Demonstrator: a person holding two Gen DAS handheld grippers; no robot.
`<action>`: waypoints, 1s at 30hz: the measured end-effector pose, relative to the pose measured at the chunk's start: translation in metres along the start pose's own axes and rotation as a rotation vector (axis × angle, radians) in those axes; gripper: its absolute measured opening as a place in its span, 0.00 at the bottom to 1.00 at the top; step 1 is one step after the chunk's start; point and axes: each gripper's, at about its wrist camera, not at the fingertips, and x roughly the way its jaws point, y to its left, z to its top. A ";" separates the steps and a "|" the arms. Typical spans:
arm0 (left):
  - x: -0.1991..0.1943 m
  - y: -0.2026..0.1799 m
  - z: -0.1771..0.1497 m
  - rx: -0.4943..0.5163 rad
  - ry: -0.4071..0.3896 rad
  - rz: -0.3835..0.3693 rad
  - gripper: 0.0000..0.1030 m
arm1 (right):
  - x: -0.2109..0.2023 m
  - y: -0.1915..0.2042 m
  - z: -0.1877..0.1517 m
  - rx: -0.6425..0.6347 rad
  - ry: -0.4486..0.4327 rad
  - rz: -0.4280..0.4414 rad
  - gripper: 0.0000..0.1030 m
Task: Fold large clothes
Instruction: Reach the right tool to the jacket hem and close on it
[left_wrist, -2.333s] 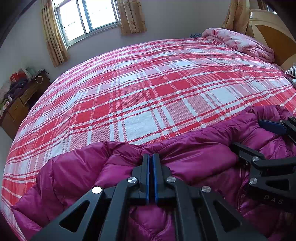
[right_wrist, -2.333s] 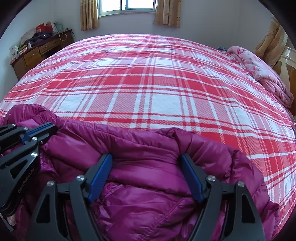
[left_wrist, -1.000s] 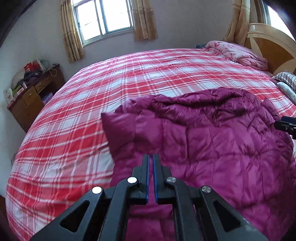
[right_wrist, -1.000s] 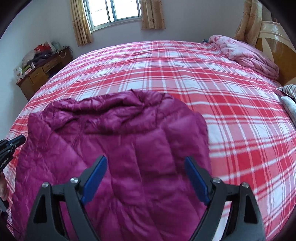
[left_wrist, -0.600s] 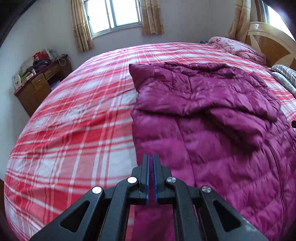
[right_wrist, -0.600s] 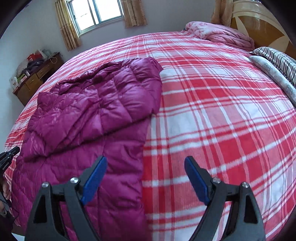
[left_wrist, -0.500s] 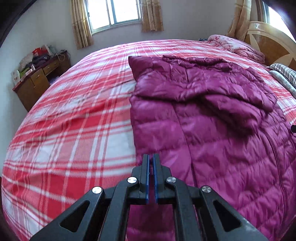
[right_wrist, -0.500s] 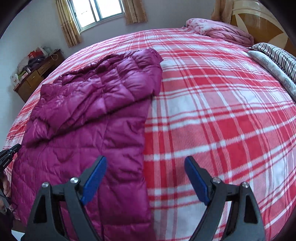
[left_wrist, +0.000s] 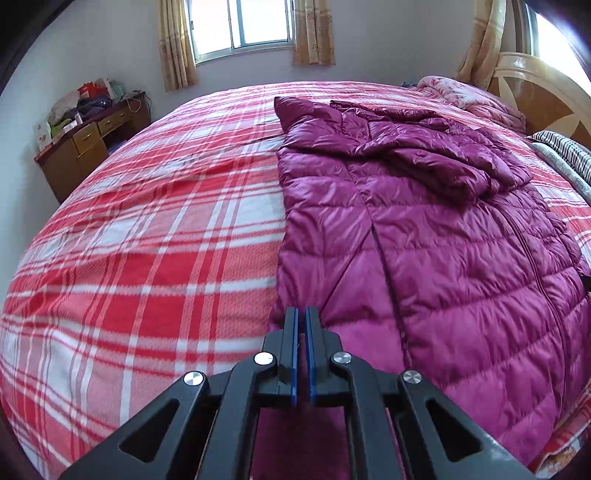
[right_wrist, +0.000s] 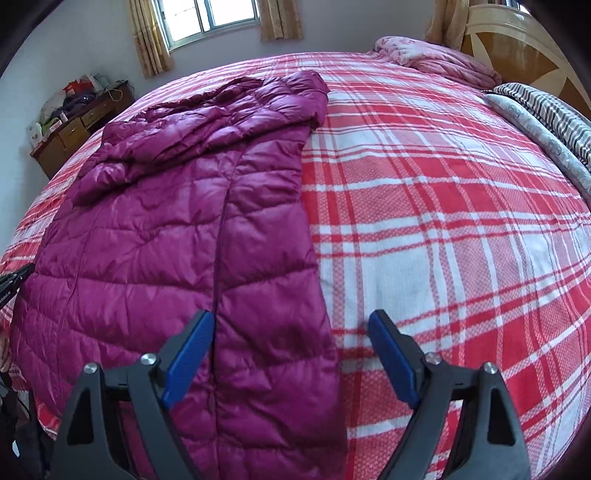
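Note:
A magenta quilted down jacket (left_wrist: 443, 240) lies spread lengthwise on the red plaid bed (left_wrist: 147, 240), its crumpled hood and sleeves at the far end. My left gripper (left_wrist: 301, 310) is shut just over the jacket's near left edge, and nothing shows between its pads. In the right wrist view the jacket (right_wrist: 166, 229) fills the left half. My right gripper (right_wrist: 290, 317) stands wide open over its near right edge. The left blue pad (right_wrist: 192, 347) is above the fabric and the right pad above the bedcover (right_wrist: 443, 221). The left gripper's tip (right_wrist: 14, 280) peeks in at the left border.
A wooden dresser (left_wrist: 92, 136) with clutter stands by the wall at the left. A pink quilt (left_wrist: 476, 99) lies by the headboard (left_wrist: 535, 96), with striped bedding (right_wrist: 546, 107) beside it. A curtained window (left_wrist: 255, 22) is on the far wall.
The jacket, bunched right at the grippers before, now lies stretched out away from them. Both grippers have pulled back and apart to its near corners. Neither jaw has changed.

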 end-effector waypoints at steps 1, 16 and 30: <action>-0.004 0.002 -0.005 -0.008 0.001 -0.002 0.04 | -0.002 0.000 -0.005 -0.002 0.002 0.002 0.85; -0.036 0.006 -0.047 -0.068 0.046 -0.115 0.04 | -0.026 0.005 -0.056 -0.013 0.046 0.072 0.66; -0.041 0.005 -0.052 -0.075 0.094 -0.168 0.04 | -0.034 -0.001 -0.058 0.057 0.031 0.194 0.30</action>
